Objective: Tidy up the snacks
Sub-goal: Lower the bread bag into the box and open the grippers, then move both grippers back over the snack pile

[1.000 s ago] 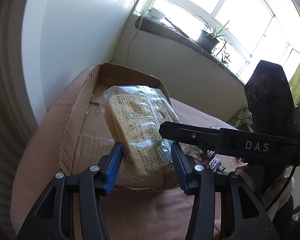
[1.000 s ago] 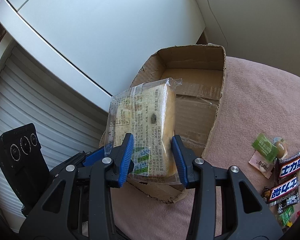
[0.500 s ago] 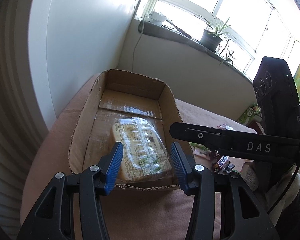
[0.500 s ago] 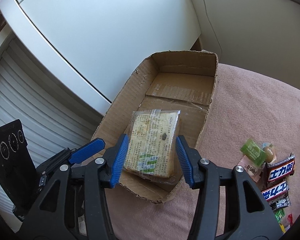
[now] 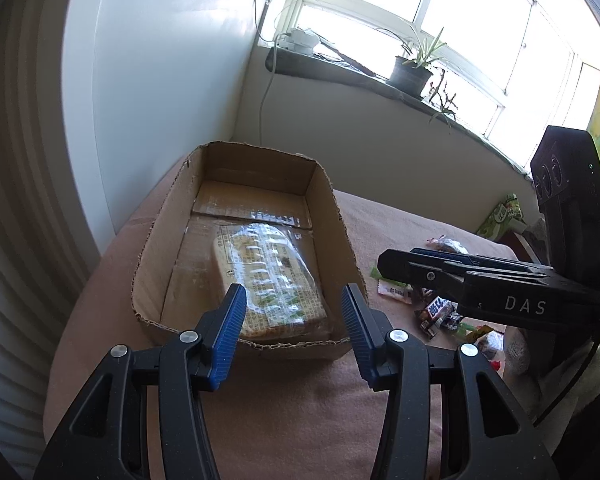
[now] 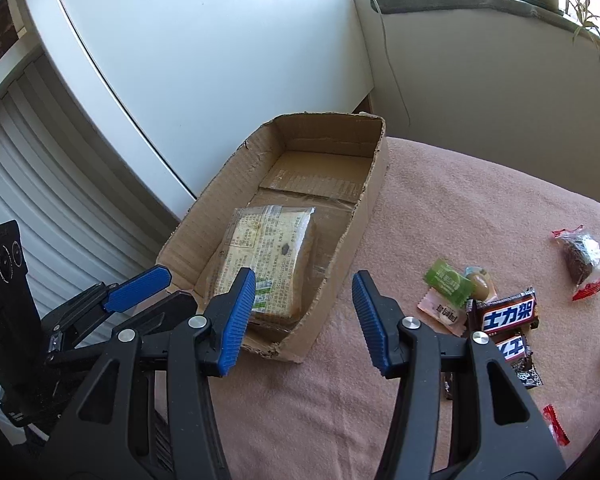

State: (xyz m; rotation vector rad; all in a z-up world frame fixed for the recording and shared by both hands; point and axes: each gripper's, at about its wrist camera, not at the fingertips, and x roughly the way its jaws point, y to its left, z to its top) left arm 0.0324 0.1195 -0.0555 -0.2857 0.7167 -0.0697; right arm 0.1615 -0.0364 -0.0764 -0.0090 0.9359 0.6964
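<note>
A clear-wrapped bread pack [image 5: 269,280] lies flat in the open cardboard box [image 5: 168,216] on the pink cloth; it also shows in the right wrist view [image 6: 266,260], inside the box [image 6: 374,172]. My left gripper [image 5: 292,332] is open and empty, just behind the box's near wall. My right gripper [image 6: 304,316] is open and empty, over the box's near right corner. Loose snacks lie to the right: two dark chocolate bars [image 6: 508,314], a green sachet [image 6: 448,282], a pink sachet [image 6: 440,308] and a red-edged pack [image 6: 582,258].
A white wall and a ribbed shutter [image 6: 40,200] stand left of the box. A windowsill with a potted plant [image 5: 414,70] runs along the back. A white cable [image 5: 266,92] hangs down the wall. A green pack [image 5: 500,216] lies far right.
Both grippers held the bread pack above the box, set it down inside, opened, and have drawn back and up from it.
</note>
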